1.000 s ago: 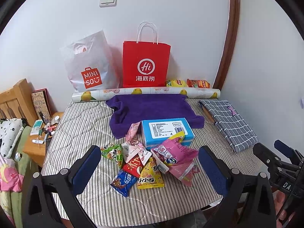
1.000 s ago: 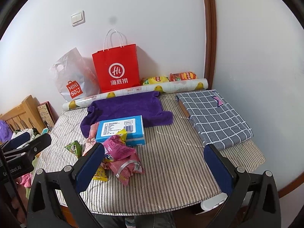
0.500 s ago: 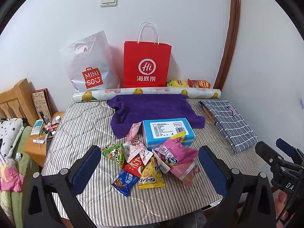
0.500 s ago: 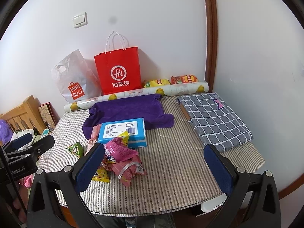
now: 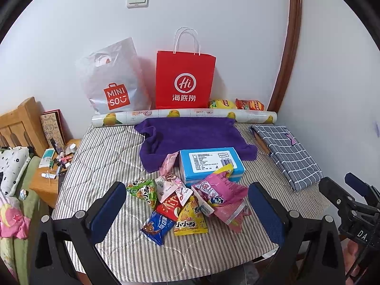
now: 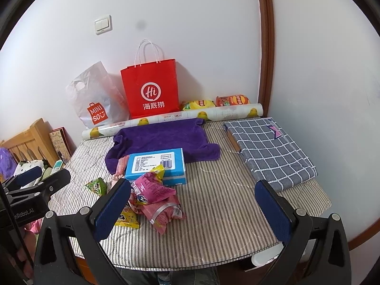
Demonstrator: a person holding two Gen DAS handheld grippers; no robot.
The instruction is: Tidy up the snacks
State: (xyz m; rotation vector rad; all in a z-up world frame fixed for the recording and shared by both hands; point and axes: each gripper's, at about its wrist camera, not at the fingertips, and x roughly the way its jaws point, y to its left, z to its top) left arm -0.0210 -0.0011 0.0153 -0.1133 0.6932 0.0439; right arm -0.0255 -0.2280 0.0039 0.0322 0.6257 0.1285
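Note:
A heap of snack packets lies at the front middle of the striped table (image 5: 99,156): a pink packet (image 5: 217,191), a yellow packet (image 5: 191,220), a blue packet (image 5: 158,228), a red packet (image 5: 169,205) and a green packet (image 5: 142,190). A blue box (image 5: 210,163) lies just behind them. My left gripper (image 5: 187,210) is open and empty, held above the table's front edge before the heap. My right gripper (image 6: 192,210) is open and empty, to the right of the heap; the pink packet (image 6: 153,190) shows by its left finger.
A purple towel (image 5: 190,137) lies behind the box. A red paper bag (image 5: 185,80), a white Minisou bag (image 5: 111,80), a patterned roll (image 5: 182,116) and two chip bags (image 5: 237,104) stand along the wall. A grey checked cloth (image 6: 270,149) covers the table's right side. A wooden bedside stand (image 5: 45,180) is left.
Both grippers have drawn back and risen slightly, so the table sits a little lower and smaller in view. Nothing on the table has moved.

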